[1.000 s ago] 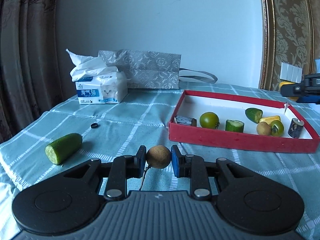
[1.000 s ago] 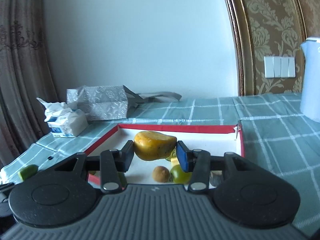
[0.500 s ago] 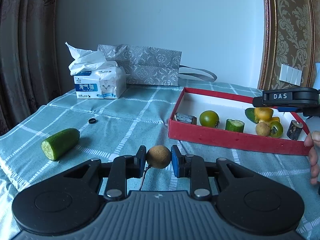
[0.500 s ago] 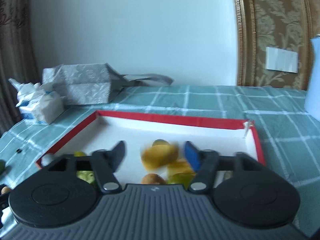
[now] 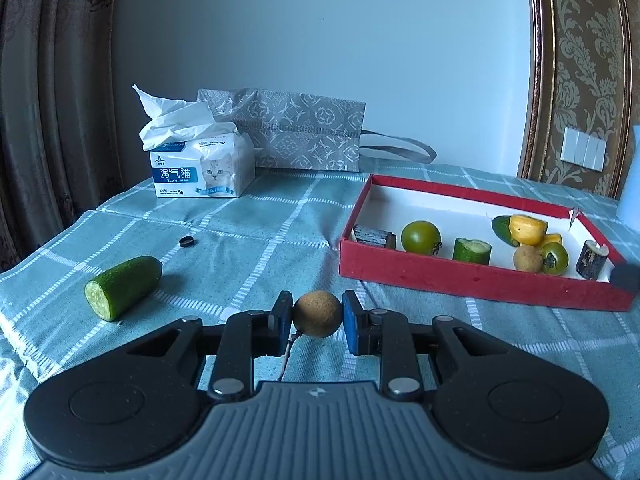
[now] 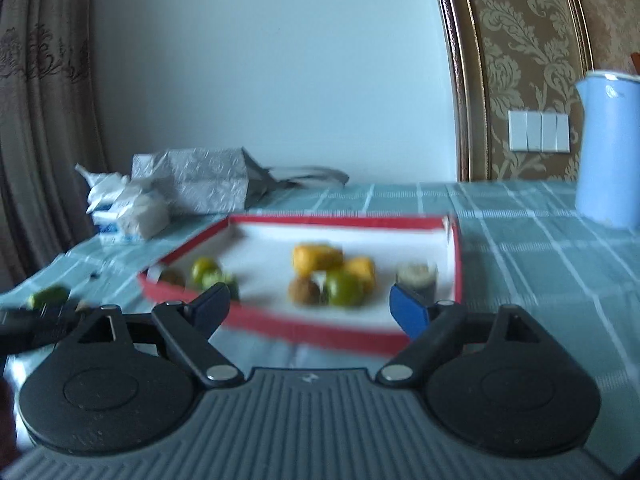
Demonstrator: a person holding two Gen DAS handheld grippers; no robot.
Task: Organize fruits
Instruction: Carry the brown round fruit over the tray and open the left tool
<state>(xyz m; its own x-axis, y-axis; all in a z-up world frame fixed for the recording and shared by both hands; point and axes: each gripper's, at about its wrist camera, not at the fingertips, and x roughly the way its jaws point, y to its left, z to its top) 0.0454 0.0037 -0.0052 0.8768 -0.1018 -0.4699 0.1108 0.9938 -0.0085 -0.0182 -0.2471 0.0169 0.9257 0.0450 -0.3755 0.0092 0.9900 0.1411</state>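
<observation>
My left gripper [image 5: 316,318] is shut on a small round brown fruit [image 5: 317,319] and holds it above the green checked cloth, left of and short of the red tray [image 5: 472,280]. The tray holds a green tomato [image 5: 421,237], a cucumber stub [image 5: 472,251], a yellow fruit piece [image 5: 527,229], another brown fruit [image 5: 527,258] and several other pieces. My right gripper [image 6: 310,306] is open and empty, in front of the tray [image 6: 316,328], with the yellow piece [image 6: 317,257] lying in it. A cucumber half [image 5: 122,286] lies on the cloth at left.
A tissue pack [image 5: 202,168] and a grey patterned bag [image 5: 296,136] stand at the back near the wall. A small black ring [image 5: 187,241] lies on the cloth. A light blue jug [image 6: 608,148] stands right of the tray. Curtains hang at left.
My right gripper opened, let the yellow fruit piece go into the tray, and pulled back out of the tray. My left gripper still holds the brown fruit, hardly moved.
</observation>
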